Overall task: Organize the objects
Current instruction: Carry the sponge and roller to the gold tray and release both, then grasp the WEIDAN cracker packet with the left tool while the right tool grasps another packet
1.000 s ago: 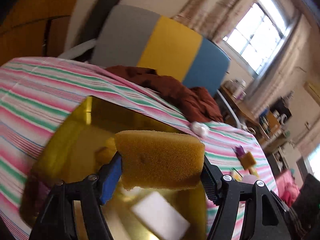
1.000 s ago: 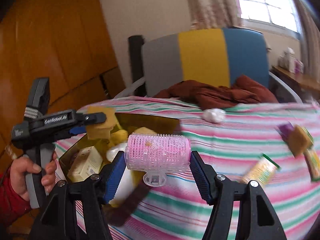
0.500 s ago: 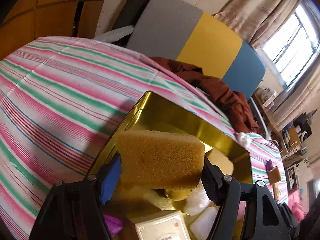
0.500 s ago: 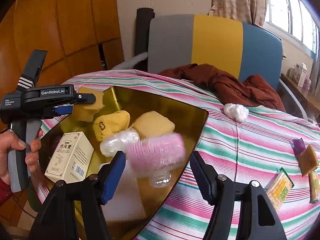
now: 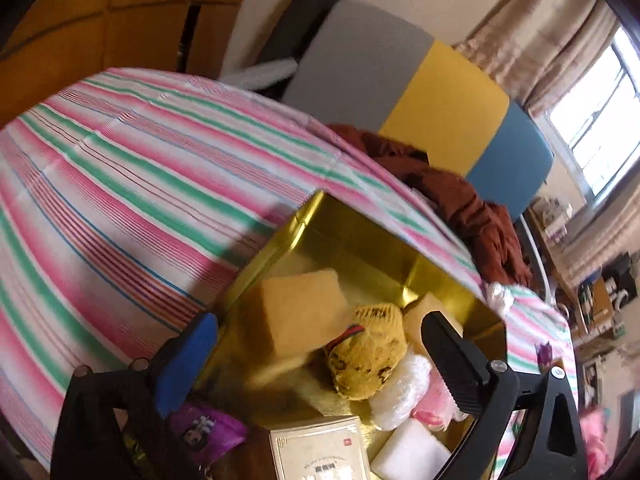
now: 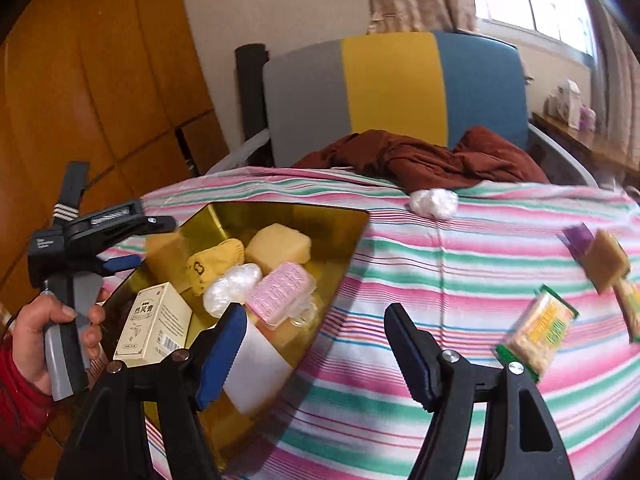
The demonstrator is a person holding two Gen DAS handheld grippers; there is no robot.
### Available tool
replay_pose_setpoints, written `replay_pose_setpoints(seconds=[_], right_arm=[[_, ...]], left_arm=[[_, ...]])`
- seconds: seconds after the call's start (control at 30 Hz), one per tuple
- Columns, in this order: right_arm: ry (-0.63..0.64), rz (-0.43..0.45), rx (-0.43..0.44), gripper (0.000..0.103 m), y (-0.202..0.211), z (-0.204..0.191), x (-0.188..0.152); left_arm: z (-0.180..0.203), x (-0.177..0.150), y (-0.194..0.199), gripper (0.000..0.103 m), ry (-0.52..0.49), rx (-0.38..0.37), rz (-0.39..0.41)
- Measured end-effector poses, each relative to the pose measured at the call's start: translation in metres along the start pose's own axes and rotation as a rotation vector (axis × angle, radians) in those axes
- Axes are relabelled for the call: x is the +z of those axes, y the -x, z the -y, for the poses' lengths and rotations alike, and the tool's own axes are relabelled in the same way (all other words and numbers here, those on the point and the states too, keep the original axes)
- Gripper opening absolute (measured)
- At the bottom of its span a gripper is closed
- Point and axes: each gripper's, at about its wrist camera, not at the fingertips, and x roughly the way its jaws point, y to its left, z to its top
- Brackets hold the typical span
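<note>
A gold tray (image 6: pixel 340 220) (image 5: pixel 360 236) stands on the striped tablecloth and holds several items. My left gripper (image 5: pixel 320 340) is open over the tray; the yellow sponge (image 5: pixel 300 312) (image 6: pixel 164 254) lies blurred between its jaws, free of them. My right gripper (image 6: pixel 316 344) is open and empty at the tray's near right edge. The pink hair roller (image 6: pixel 280 294) lies in the tray beside a white plastic wad (image 6: pixel 232 286), a yellow sock (image 6: pixel 212 266), a yellow sponge block (image 6: pixel 278 248) and a cream box (image 6: pixel 154 326).
On the cloth to the right lie a white plastic wad (image 6: pixel 434 202), a brown scouring pad (image 6: pixel 606 266), a purple packet (image 6: pixel 578 238) and a green-edged snack packet (image 6: pixel 538 334). A brown cloth (image 6: pixel 420 158) lies on a grey, yellow and blue chair (image 6: pixel 392 88) behind the table.
My left gripper opened and let the yellow sponge drop into the tray. My right gripper opened, the pink roller fell into the tray, and the gripper drew back right.
</note>
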Motion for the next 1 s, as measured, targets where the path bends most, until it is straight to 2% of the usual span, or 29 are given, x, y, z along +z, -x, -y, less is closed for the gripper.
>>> replay_pose_setpoints(seconds=[0.23, 0.43, 0.57, 0.73, 1.0], right_arm=[[-0.093, -0.001, -0.029, 0.073, 0.011, 0.031, -0.011], [-0.122, -0.017, -0.059, 0.073, 0.017, 0.052, -0.027], [-0.149, -0.025, -0.086, 0.073, 0.022, 0.070, -0.038], [-0.180, -0.035, -0.143, 0.073, 0.030, 0.099, -0.052], [-0.259, -0.030, -0.272, 0.073, 0.050, 0.171, -0.070]], left_arm=[[0.020, -0.006, 0.033, 0.103, 0.010, -0.037, 0.084], [0.055, -0.025, 0.044, 0.103, -0.068, -0.099, 0.084], [0.093, -0.046, 0.045, 0.103, -0.199, -0.123, 0.066], [0.141, -0.077, 0.045, 0.103, -0.358, -0.196, 0.047], [0.224, -0.135, 0.023, 0.103, -0.540, -0.322, -0.080]])
